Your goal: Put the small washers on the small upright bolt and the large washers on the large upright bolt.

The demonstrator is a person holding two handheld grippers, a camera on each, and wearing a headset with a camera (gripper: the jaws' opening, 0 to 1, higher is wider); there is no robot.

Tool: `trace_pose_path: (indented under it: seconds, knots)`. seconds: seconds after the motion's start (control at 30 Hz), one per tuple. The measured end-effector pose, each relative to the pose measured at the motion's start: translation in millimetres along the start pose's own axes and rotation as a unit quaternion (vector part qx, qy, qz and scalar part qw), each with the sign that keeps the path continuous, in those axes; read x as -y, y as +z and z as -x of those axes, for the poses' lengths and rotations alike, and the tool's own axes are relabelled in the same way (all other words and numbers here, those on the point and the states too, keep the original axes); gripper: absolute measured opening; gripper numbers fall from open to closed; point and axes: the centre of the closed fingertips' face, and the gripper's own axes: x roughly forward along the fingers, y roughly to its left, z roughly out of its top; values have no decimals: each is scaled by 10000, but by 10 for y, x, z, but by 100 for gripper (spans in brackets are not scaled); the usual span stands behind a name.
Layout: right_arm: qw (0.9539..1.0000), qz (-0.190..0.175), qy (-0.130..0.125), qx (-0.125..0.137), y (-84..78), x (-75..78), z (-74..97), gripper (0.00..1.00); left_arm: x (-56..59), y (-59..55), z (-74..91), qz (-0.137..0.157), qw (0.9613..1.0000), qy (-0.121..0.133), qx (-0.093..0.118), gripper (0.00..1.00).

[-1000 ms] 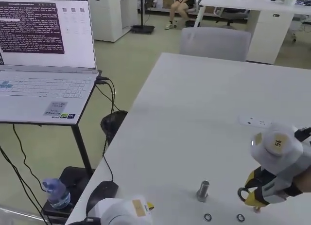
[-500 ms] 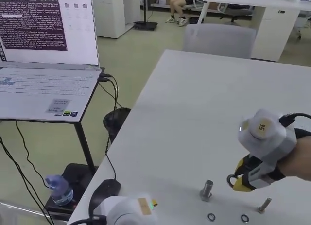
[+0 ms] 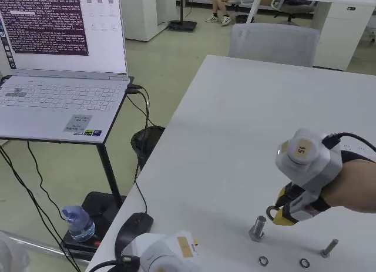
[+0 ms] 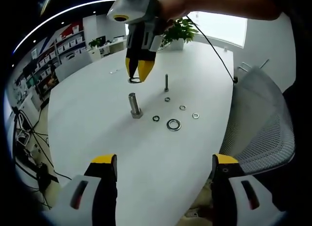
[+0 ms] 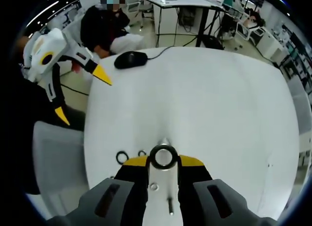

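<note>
my right gripper (image 3: 277, 215) pinches a large washer (image 5: 163, 156) just right of the large upright bolt (image 3: 257, 228); left gripper (image 4: 164, 160) gapes wide, empty.

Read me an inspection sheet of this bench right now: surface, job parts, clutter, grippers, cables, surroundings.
Surface: white workbench top, nothing spilled that shows.
Job's things: large upright steel bolt; small upright steel bolt; lying flat beside them, one large grey washer, one dark ring, three small pale washers.
Clutter: black computer mouse at the table edge.
Grippers: right gripper shut on a large metal washer, held near the large bolt; left gripper open, holding nothing.
Cables: black cable off the right gripper; black leads from the laptop.
Surroundings: open white laptop on a stand, plastic water bottle below it, grey chair.
</note>
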Motion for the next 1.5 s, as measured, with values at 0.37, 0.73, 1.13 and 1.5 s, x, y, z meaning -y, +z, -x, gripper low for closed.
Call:
trace_pose_path:
  seconds: [0.37,0.73,1.13,1.5]
  knots:
    - [9997,172,-13,-189,33,8,-173,22,8,12,-10,33,10000,-18,32,78]
    - [9992,196,39,-343,7,24,-289,22,1,-13,16,65,10000,-38,24,77]
    - [9987,249,63,-431,-12,31,-409,22,-22,-23,34,82,10000,-39,8,74]
    - [9983,274,54,-521,-58,41,-545,22,-2,-33,27,99,9999,-53,8,73]
